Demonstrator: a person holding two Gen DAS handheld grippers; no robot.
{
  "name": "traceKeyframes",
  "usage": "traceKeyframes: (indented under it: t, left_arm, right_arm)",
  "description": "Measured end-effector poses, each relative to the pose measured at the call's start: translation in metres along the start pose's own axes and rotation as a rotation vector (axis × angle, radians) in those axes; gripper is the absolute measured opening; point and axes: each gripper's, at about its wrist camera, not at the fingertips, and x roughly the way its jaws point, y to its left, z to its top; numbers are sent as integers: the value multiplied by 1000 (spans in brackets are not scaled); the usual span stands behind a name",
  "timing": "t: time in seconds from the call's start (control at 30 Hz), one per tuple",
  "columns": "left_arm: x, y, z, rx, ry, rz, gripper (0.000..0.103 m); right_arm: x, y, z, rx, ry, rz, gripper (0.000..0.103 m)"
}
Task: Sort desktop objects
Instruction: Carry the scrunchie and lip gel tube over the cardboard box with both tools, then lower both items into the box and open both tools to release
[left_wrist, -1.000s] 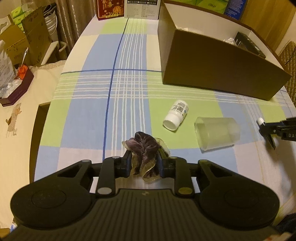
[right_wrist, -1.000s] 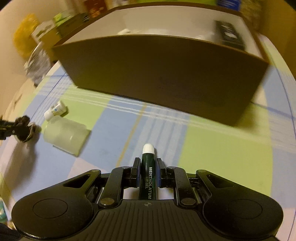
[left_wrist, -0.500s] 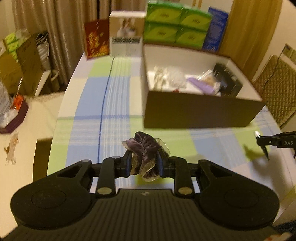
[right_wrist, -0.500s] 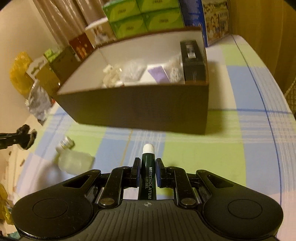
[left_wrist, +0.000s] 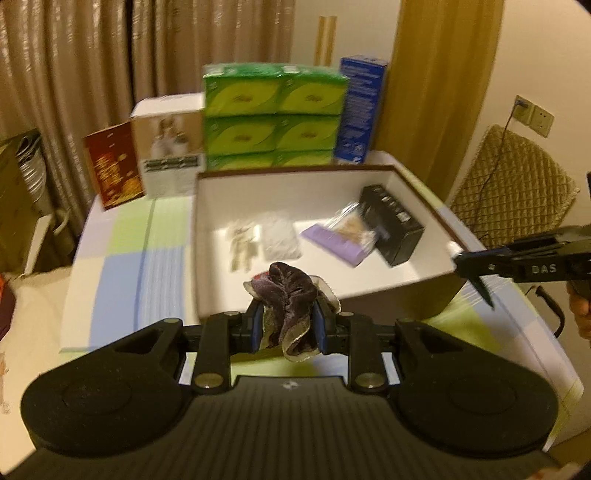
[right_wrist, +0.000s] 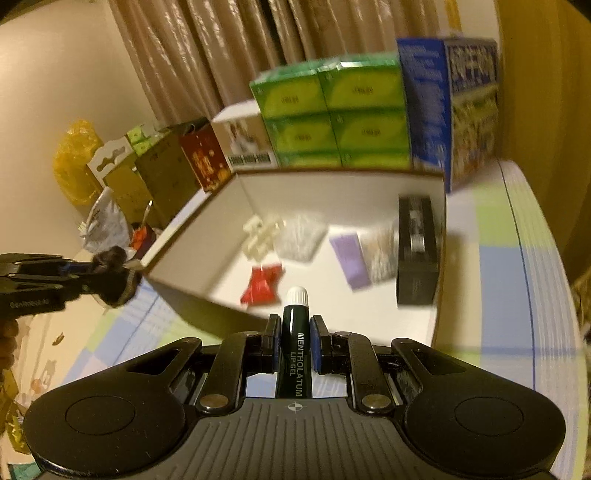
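Your left tool (left_wrist: 289, 322) grips the scrunchie (left_wrist: 290, 295), your right tool (right_wrist: 294, 338) the lip gel (right_wrist: 294, 334); release each over bare floor inside the box (left_wrist: 424, 275).

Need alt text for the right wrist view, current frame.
The right gripper is shut on a green Mentholatum lip gel tube, raised at the near wall of an open brown box that holds a black case, a purple packet and a red wrapper. At far left, the left gripper holds a dark scrunchie.
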Motion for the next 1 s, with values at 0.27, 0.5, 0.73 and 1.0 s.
traceKeyframes:
  t: [0.27, 0.5, 0.73, 1.0]
  left_arm:
    - [51, -21, 39, 44, 38, -65, 23]
    - [97, -32, 55, 98, 98, -75, 23]
    - [145, -36, 59, 100, 199, -101, 23]
    - [194, -41, 54, 155, 332, -101, 23]
  right_arm:
    - [27, -5, 44, -83, 7, -14, 13]
    - [60, -18, 57, -135, 78, -58, 13]
    - [88, -33, 54, -149, 142, -81, 13]
    - [112, -43, 50, -174, 219, -96, 13]
